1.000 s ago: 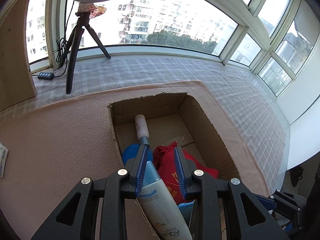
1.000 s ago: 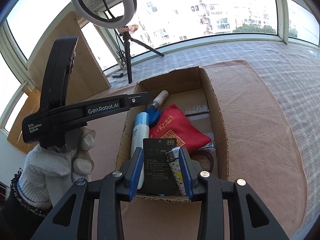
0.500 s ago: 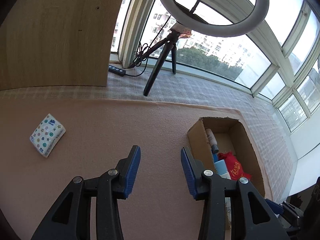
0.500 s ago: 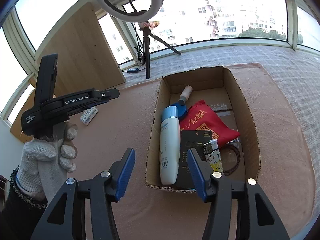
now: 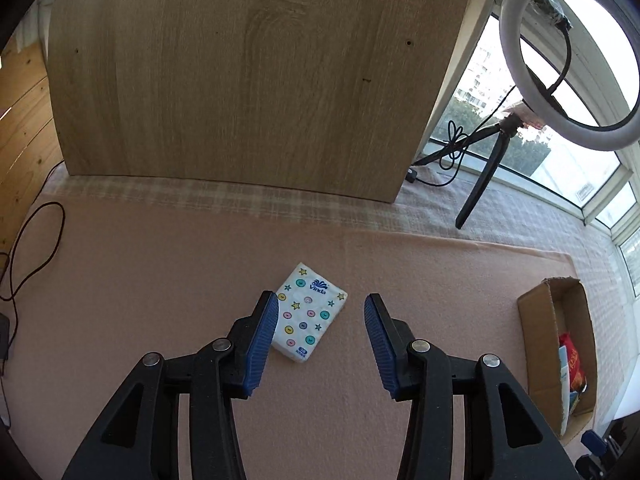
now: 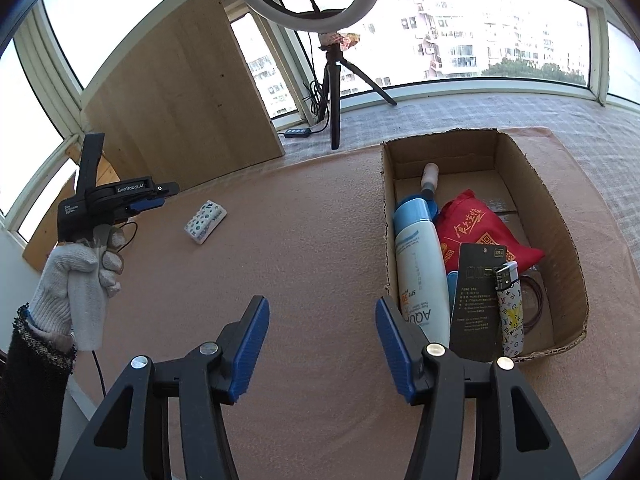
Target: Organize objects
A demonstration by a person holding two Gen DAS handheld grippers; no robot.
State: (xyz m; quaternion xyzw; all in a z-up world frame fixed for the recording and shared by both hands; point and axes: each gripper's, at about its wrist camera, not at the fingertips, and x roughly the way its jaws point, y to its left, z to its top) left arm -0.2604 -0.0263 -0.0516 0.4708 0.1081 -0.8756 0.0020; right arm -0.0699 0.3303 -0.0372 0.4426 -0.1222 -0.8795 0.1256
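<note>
Both tongs hanging apart now, nothing between the blue pads on either one. Left gripper swinging well away from the cardboard box, where a second ago it was sitting right over the bottle with jaws much narrower; jaws just been opening since, and now lining up over the last loose thing on the pink mat: a tissue pack with little stars and buttons printed on it. Pack lying flat just past the fingertips, near edge tucked beside the left pad, not touching as far as visible, so no grab yet.

Right gripper backing out of the box too, jaws also just been opening, black card no longer between them. Now hovering over bare mat just left of the box's near corner.

Inside the box: white sunscreen bottle lying along the left wall, black card and patterned lighter at the near end, red pouch in the middle, small beige tube at the far end.

Seen from the right wrist, gloved hand holding the left tool out at far left, tissue pack sitting just beyond it, well apart from the box.

Further back: wooden board leaning at the window, ring light on its tripod.

Looking like nearly done, just the tissues left to carry over.
</note>
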